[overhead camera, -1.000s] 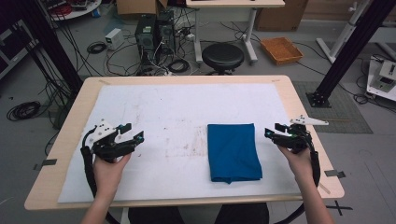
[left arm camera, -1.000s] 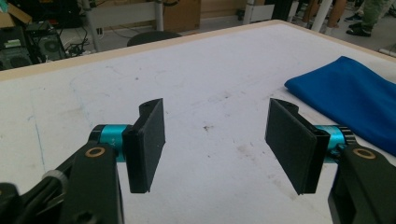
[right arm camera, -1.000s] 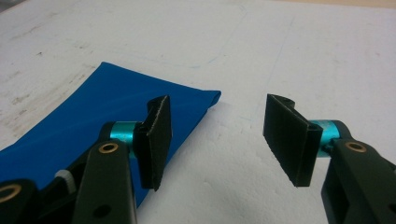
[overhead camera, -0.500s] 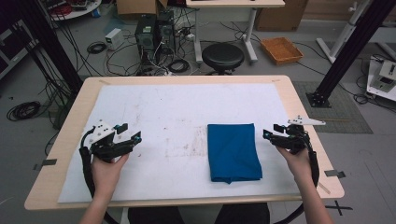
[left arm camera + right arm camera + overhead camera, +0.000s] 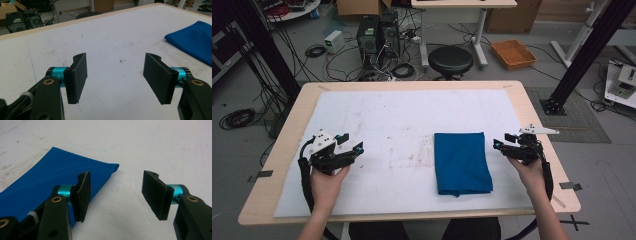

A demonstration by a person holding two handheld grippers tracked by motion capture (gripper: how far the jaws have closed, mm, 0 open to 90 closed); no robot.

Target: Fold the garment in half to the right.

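In the high view a folded blue cloth [image 5: 462, 163] lies flat on the white sheet [image 5: 387, 120] that covers the wooden table [image 5: 532, 115], a little right of the frame's centre and in its lower half, its long sides running toward the far edge. The left gripper [image 5: 351, 149] sits at the lower left of that frame, held in a hand [image 5: 326, 181] that comes up from the bottom edge, and it points toward the right; it is well apart from the cloth, with bare sheet between. The right gripper [image 5: 503, 142] sits at the right of the frame, held in the other hand [image 5: 529, 172], pointing left toward the cloth's right edge and near it without touching. In the left gripper view the left gripper [image 5: 115, 76] has its two black jaws standing wide apart over stained white sheet, nothing between them, and the cloth [image 5: 193, 41] shows at the right edge of the frame, farther off. In the right gripper view the right gripper [image 5: 116, 195] also has its jaws spread wide with only white sheet in the gap; the cloth [image 5: 50, 180] fills the left half of the frame, its folded corner reaching toward the middle, behind the left-hand jaw. Beyond the table in the high view, at the top of the frame, stand a black round stool [image 5: 450, 60] and a tangle of cables on the grey floor.
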